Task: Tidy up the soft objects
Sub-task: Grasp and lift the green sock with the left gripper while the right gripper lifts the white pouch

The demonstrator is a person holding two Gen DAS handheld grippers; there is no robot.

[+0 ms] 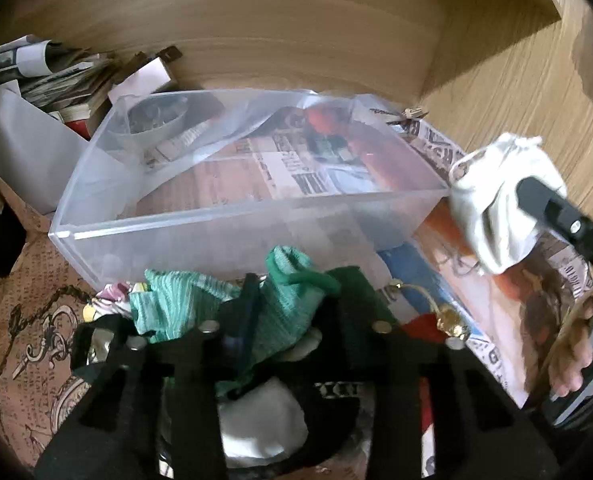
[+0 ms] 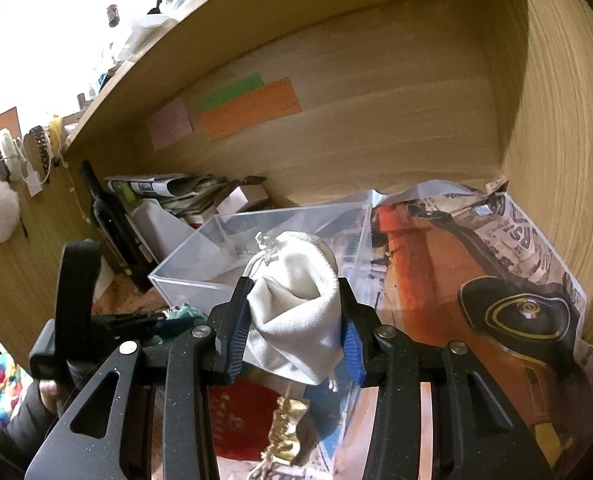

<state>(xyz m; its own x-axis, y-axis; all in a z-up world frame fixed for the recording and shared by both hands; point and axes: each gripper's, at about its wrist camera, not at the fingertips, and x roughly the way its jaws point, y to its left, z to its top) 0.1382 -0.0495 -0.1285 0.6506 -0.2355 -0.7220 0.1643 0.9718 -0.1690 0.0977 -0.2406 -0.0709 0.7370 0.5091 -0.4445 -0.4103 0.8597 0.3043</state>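
A clear plastic box (image 1: pixel 248 208) stands open on the newspaper-lined shelf floor, with nothing soft inside it. My left gripper (image 1: pixel 300 290) sits just in front of the box's near wall, shut on a bunched green knitted cloth (image 1: pixel 288 304). More of that cloth spills out to the left. My right gripper (image 2: pixel 292 284) is shut on a white drawstring pouch (image 2: pixel 296 304) and holds it in the air to the right of the box. In the left wrist view the pouch (image 1: pixel 492 208) hangs beside the box's right corner.
Wooden walls close the shelf at the back and right. Stacked newspapers (image 1: pixel 56 76) and a dark bottle (image 2: pixel 108 216) crowd the left. A white soft item (image 1: pixel 264 416), a patterned cloth (image 1: pixel 108 300) and a red item with a gold tassel (image 2: pixel 284 436) lie in front of the box.
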